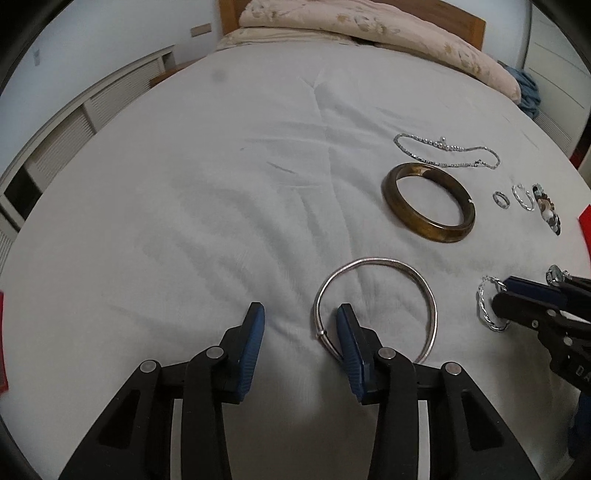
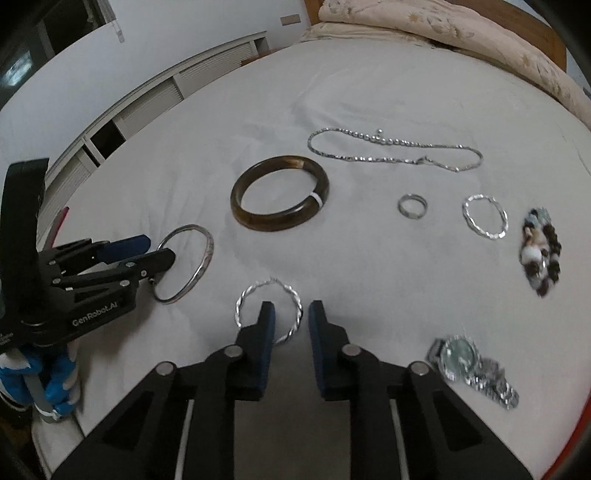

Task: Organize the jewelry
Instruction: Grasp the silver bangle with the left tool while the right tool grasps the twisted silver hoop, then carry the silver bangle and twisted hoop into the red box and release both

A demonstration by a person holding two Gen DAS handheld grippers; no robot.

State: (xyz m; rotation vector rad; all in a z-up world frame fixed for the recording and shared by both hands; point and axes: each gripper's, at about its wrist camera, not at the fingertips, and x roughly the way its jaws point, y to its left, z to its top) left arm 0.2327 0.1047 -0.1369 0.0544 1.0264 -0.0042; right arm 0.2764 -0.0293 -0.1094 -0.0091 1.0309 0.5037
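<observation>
Jewelry lies on a white bed sheet (image 1: 221,184). My left gripper (image 1: 300,317) is open; its right finger sits inside a thin silver bangle (image 1: 424,288), which also shows in the right wrist view (image 2: 207,254). My right gripper (image 2: 287,314) is open, straddling the rim of a twisted silver hoop (image 2: 243,299), also seen in the left wrist view (image 1: 484,310). Beyond lie a brown bangle (image 2: 243,218), a silver chain necklace (image 2: 369,157), a small ring (image 2: 413,206), a second twisted hoop (image 2: 484,217), a beaded bracelet (image 2: 541,251) and a wristwatch (image 2: 461,358).
A folded floral quilt (image 1: 369,26) and a wooden headboard (image 1: 476,26) lie at the far end of the bed. White louvred cabinets (image 1: 66,133) run along the left side. A blue cloth (image 1: 528,92) sits at the far right.
</observation>
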